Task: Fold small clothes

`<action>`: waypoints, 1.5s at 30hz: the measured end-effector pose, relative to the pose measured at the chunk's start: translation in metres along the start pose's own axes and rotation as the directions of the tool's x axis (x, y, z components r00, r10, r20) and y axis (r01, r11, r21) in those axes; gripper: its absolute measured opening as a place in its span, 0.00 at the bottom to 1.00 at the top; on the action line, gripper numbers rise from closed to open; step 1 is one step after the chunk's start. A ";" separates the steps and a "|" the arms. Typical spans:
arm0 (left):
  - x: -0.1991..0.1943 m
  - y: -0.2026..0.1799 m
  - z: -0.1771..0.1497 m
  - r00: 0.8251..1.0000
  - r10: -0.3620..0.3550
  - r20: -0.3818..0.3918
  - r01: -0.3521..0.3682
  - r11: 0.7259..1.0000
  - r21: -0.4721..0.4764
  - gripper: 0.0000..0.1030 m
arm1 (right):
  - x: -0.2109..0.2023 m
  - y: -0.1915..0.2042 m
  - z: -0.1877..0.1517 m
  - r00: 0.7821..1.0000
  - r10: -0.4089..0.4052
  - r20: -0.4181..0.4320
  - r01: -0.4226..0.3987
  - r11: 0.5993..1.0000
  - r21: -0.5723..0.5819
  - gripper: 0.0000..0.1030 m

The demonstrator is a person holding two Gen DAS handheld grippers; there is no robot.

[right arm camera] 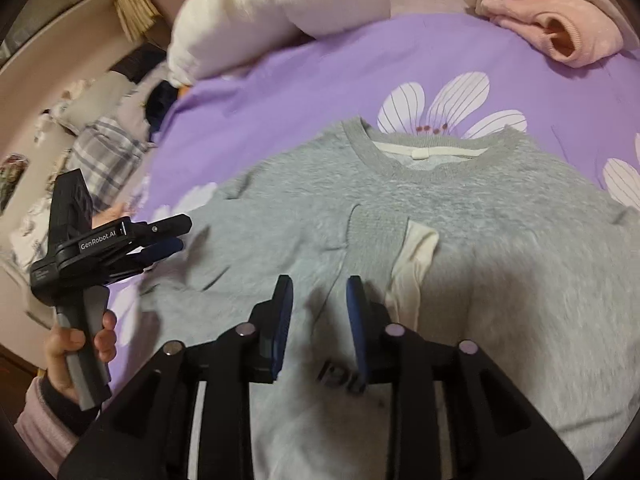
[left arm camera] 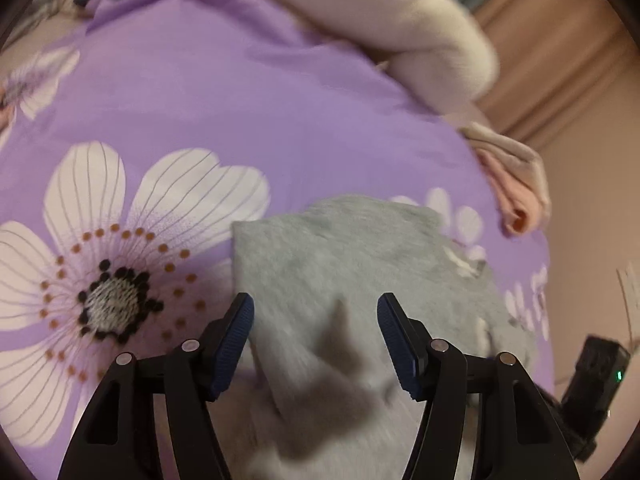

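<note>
Here, in the left wrist view, our left gripper [left arm camera: 316,334] hangs open and empty over the grey sweatshirt [left arm camera: 360,280] on the purple sheet [left arm camera: 224,100]. In the right wrist view our right gripper [right arm camera: 320,320], jaws slightly apart, holds nothing above the folded-in sleeve [right arm camera: 372,236] below the collar [right arm camera: 400,160]; we judge the sleeves done, so next each gripper must pinch the hem.

Dim, warm indoor light is casting soft shadows at six o'clock, while fisheye edges are bending and blurring.
</note>
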State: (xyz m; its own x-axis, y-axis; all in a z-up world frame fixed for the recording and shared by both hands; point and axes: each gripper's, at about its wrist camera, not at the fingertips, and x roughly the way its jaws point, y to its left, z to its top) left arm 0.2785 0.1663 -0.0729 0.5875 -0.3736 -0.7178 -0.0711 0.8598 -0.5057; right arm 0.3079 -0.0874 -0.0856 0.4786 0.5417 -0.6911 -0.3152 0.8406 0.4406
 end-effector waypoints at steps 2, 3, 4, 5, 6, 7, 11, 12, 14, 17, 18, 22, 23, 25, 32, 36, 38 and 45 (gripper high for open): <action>-0.014 -0.016 -0.011 1.000 -0.022 0.022 0.020 0.997 0.078 0.61 | -0.009 0.004 -0.008 0.999 0.032 0.017 -0.032 0.999 -0.019 0.28; -0.020 -0.025 -0.020 0.999 -0.036 0.029 0.033 0.992 0.122 0.61 | -0.010 0.007 -0.011 0.999 0.041 0.015 -0.041 0.999 -0.029 0.28; -0.023 -0.031 -0.025 0.999 -0.046 0.029 0.041 0.988 0.151 0.61 | -0.009 0.010 -0.014 0.999 0.044 0.013 -0.043 0.998 -0.039 0.28; -0.024 -0.038 -0.032 0.998 -0.049 0.025 0.044 0.981 0.186 0.61 | -0.004 0.014 -0.018 0.999 0.046 0.005 -0.046 0.998 -0.046 0.28; -0.022 -0.045 -0.040 0.999 -0.039 0.021 0.034 0.975 0.222 0.61 | -0.001 0.015 -0.020 0.999 0.050 -0.006 -0.050 0.998 -0.045 0.28; -0.018 -0.048 -0.043 1.000 -0.024 0.012 0.020 0.971 0.240 0.60 | 0.007 0.017 -0.021 0.998 0.052 -0.022 -0.053 0.998 -0.042 0.28; 0.020 -0.030 -0.052 0.992 0.062 -0.107 -0.041 0.982 0.186 0.56 | 0.032 0.013 -0.031 0.995 -0.009 -0.098 0.009 1.000 -0.006 0.25; 0.023 -0.027 -0.054 0.993 0.068 -0.100 -0.048 0.980 0.191 0.53 | 0.030 0.012 -0.033 0.996 -0.014 -0.092 0.014 1.000 -0.001 0.24; 0.015 -0.028 -0.054 0.995 0.058 -0.084 -0.041 0.981 0.190 0.53 | 0.023 0.012 -0.036 0.994 -0.028 -0.105 0.030 0.999 0.017 0.28; -0.004 -0.025 -0.057 0.996 0.007 -0.090 0.006 0.990 0.141 0.53 | -0.008 0.013 -0.047 0.998 -0.027 -0.062 0.027 1.000 0.002 0.28; -0.017 -0.024 -0.062 0.996 -0.016 -0.084 0.027 0.991 0.134 0.53 | -0.019 0.012 -0.053 0.999 -0.022 -0.046 0.022 1.000 0.000 0.29; -0.060 -0.016 -0.096 0.997 -0.048 -0.058 0.055 0.989 0.135 0.70 | -0.073 0.001 -0.091 1.000 0.016 0.007 -0.016 1.000 0.025 0.42; -0.073 -0.011 -0.109 0.997 -0.057 -0.051 0.063 0.990 0.125 0.72 | -0.087 -0.002 -0.104 1.000 0.013 0.019 -0.014 0.999 0.038 0.46; -0.093 -0.001 -0.132 0.997 -0.060 -0.052 0.065 0.992 0.107 0.73 | -0.106 -0.009 -0.123 0.999 0.002 0.042 -0.005 0.997 0.074 0.51; -0.129 0.020 -0.186 0.990 -0.124 -0.066 0.122 0.992 -0.026 0.74 | -0.178 -0.040 -0.191 0.990 -0.053 0.131 0.018 0.967 0.255 0.54; -0.136 0.022 -0.202 0.977 -0.197 -0.079 0.191 0.979 -0.075 0.74 | -0.203 -0.051 -0.213 0.984 -0.072 0.164 0.016 0.948 0.318 0.58; -0.135 0.018 -0.207 0.975 -0.203 -0.090 0.195 0.977 -0.088 0.74 | -0.212 -0.057 -0.223 0.983 -0.068 0.169 0.005 0.937 0.350 0.62; -0.132 0.011 -0.219 0.967 -0.229 -0.110 0.216 0.969 -0.116 0.74 | -0.221 -0.069 -0.255 0.989 -0.055 0.140 -0.009 0.907 0.420 0.62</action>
State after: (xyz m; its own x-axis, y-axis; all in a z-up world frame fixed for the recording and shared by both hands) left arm 0.0240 0.1488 -0.0888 0.4961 -0.5965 -0.6310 -0.0353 0.7122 -0.7011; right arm 0.0152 -0.2670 -0.1092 0.6055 0.4898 -0.6272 0.0542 0.7609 0.6466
